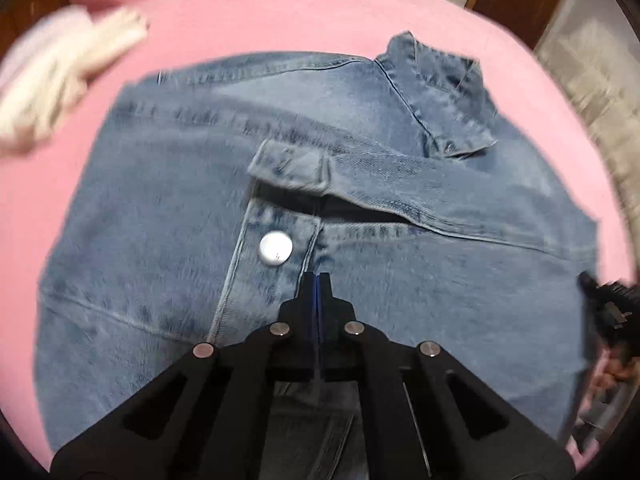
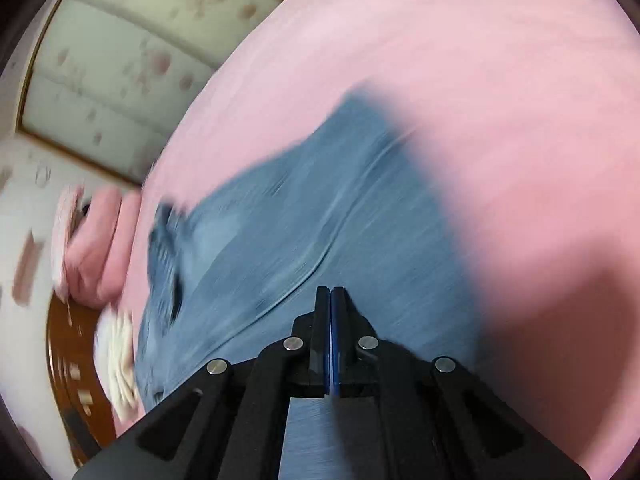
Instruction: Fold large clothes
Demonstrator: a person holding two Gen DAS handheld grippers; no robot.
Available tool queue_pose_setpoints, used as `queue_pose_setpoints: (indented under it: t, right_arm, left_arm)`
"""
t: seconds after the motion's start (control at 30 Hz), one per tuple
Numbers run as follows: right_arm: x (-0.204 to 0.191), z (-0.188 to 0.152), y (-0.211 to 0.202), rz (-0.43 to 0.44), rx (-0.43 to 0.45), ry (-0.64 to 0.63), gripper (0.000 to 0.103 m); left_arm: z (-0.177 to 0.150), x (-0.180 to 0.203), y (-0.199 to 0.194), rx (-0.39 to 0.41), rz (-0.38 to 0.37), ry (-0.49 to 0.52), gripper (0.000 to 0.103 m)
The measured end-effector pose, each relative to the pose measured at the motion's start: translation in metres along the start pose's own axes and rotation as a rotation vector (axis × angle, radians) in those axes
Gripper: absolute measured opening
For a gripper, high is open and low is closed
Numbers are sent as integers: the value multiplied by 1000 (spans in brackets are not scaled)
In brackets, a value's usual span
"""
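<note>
Left wrist view: one denim jacket [image 1: 160, 200] lies spread on a pink sheet [image 1: 280, 12], filling most of the frame. Its one collar [image 1: 436, 92] points toward the far right, and one cuffed sleeve [image 1: 360, 184] is folded across the body, the cuff ending near the middle. One silver button [image 1: 275, 247] shows on the placket just beyond the fingertips. The left gripper [image 1: 318, 276] hangs over the jacket with its two jaws pressed together; whether any cloth is pinched between them cannot be told. One white cloth [image 1: 60, 80] lies on the sheet at the far left, blurred. At the right edge, part of the right gripper [image 1: 608, 308] shows as a black shape.

Right wrist view: heavily blurred. The right gripper [image 2: 331, 290] has its two jaws closed flat on each other, above the jacket [image 2: 320, 216], which lies on the sheet [image 2: 480, 60]. The white cloth [image 2: 120, 356] sits at the lower left, beside the jacket's edge.
</note>
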State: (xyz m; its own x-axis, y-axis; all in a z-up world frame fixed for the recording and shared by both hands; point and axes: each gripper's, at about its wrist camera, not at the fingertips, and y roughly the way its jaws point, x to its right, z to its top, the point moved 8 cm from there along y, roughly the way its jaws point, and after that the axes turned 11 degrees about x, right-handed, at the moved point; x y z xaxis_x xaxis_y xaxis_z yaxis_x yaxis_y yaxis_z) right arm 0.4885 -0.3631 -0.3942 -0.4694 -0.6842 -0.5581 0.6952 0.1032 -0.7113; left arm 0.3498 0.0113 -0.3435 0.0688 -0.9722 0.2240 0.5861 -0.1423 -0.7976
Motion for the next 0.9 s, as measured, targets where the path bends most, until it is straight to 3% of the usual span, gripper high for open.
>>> queue_pose_setpoints:
  t: [0.1,0.2,0.3,0.37,0.53,0.6,0.63,0.77,0.9]
  right_arm:
    - [16,18,-20,-213,37,-263,0]
    - [16,9,-32,-273,0,-328,0]
    - [23,-15,-54,-316,-20,-388,0]
    - [27,-36,-74,-360,-15,-368,0]
    - [39,-75,-128,-348,24,-314,3]
    - [38,-82,-143,-368,9,-280,3]
    - [40,-77,-155,-441,61,-240,3]
    - [40,-98,-211,-430,4,-189,3]
    - [16,-139,-223,-423,-66,-187,3]
  left_arm:
    - [-2,7,-1,-14,52,90,1]
    - [-4,13,-1,-8,104,103,1]
    - [-11,12,-11,-20,96,60,1]
    - [-17,11,-16,-36,86,47,1]
    - [-41,4,-40,-80,51,71,1]
    - [-53,-4,-49,-131,103,74,2]
    - [-60,-9,-52,-162,123,64,2]
    - [-79,-31,-66,-242,166,1,2]
    - [-91,-48,-86,-283,213,-12,2]
